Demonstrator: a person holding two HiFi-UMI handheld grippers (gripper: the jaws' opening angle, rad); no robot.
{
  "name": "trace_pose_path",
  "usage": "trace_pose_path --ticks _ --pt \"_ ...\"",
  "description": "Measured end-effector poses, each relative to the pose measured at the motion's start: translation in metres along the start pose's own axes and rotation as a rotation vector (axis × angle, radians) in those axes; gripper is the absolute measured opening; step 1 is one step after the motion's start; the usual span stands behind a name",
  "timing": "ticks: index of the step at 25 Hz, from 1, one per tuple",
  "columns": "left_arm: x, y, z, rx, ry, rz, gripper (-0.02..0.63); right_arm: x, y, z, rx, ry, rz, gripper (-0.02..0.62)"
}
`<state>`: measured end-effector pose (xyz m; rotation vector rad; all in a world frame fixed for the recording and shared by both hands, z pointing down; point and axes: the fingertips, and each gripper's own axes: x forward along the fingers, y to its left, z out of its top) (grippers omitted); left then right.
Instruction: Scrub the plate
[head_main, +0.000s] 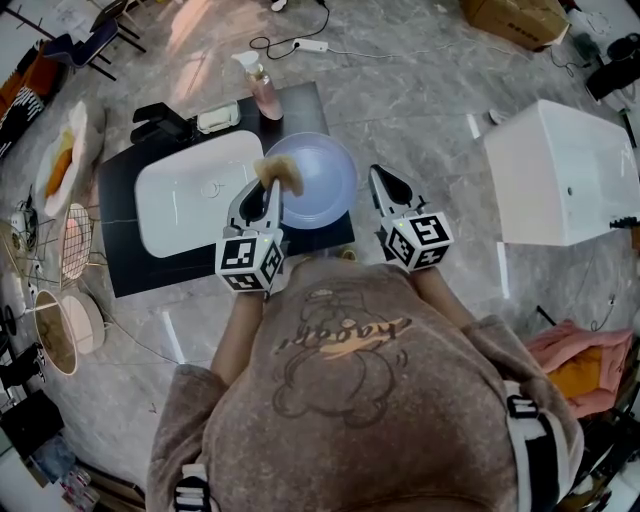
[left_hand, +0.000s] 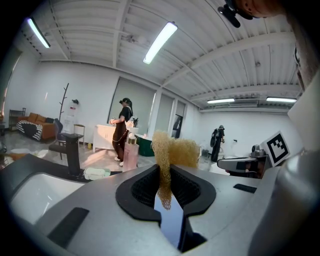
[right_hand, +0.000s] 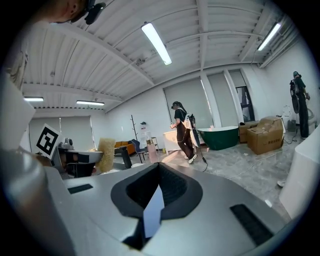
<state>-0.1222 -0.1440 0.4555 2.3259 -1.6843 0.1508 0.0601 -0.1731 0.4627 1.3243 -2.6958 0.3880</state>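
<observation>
A pale blue plate (head_main: 320, 185) lies flat on the black counter (head_main: 135, 265), just right of the white sink (head_main: 190, 195). My left gripper (head_main: 270, 187) (left_hand: 164, 180) is shut on a tan mesh scrubber (head_main: 279, 172) (left_hand: 172, 149), which sticks up over the plate's left part. Its lower strand hangs between the jaws. My right gripper (head_main: 381, 176) (right_hand: 158, 186) is shut beside the plate's right rim, and nothing shows between its jaws. The scrubber (right_hand: 105, 154) also shows at the left of the right gripper view.
A pink soap bottle (head_main: 264, 90) and a soap dish (head_main: 218, 118) stand behind the sink by a black faucet (head_main: 160, 122). A white tub (head_main: 565, 170) sits on the floor to the right. Wire racks (head_main: 75, 240) lie left. A person (left_hand: 121, 127) stands far off.
</observation>
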Motion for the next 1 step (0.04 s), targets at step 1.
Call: trace_pose_path --ticks 1 --pt "-0.0002 0.0 -0.0005 0.0 0.002 0.001 0.063 0.0001 0.0007 -0.0003 -0.003 0.002 0.004 0.0"
